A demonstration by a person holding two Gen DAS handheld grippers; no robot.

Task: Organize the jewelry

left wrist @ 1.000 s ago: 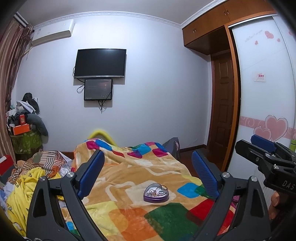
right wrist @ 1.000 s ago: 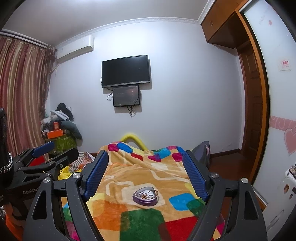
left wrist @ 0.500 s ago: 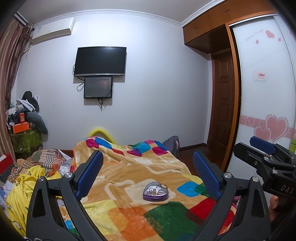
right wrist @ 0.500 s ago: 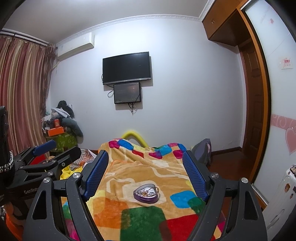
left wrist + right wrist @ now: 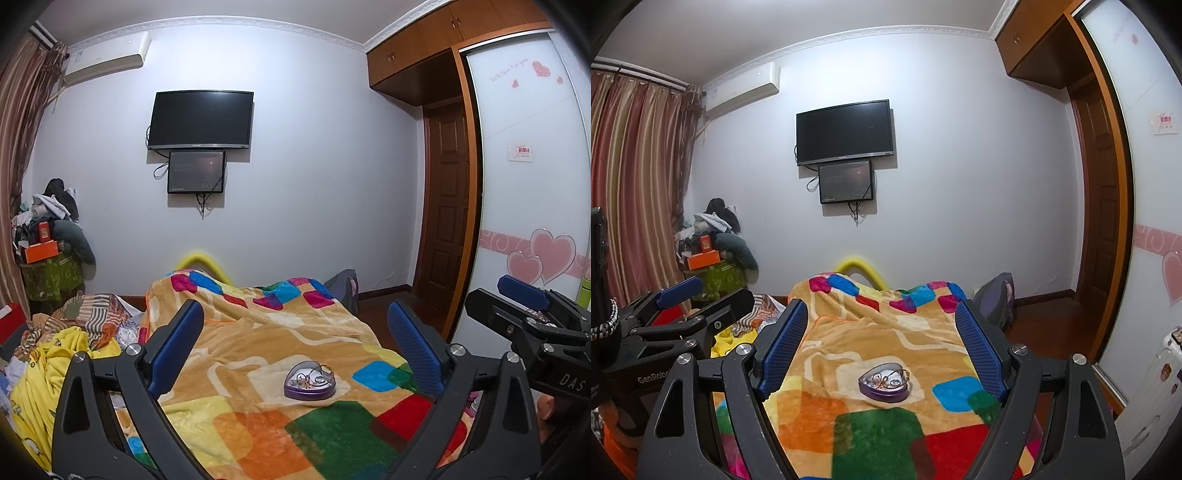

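the heart-shaped purple tin sits on the bright patchwork blanket on the bed, with shiny jewelry piled inside it. the left gripper has its two blue fingers wide apart and holds nothing. the right gripper is wide apart too, and empty. both are up in the air, not touching the tin. the tin lies ahead of each claw and lower down, between the fingers in both views. it sits a bit to the right of middle for the left claw and close to the middle for the right one, so i think the right hand has the straighter way in. the tin's wide side runs left to right. the left view shows the right claw off at its right edge; the right view shows the left claw by the striped curtain
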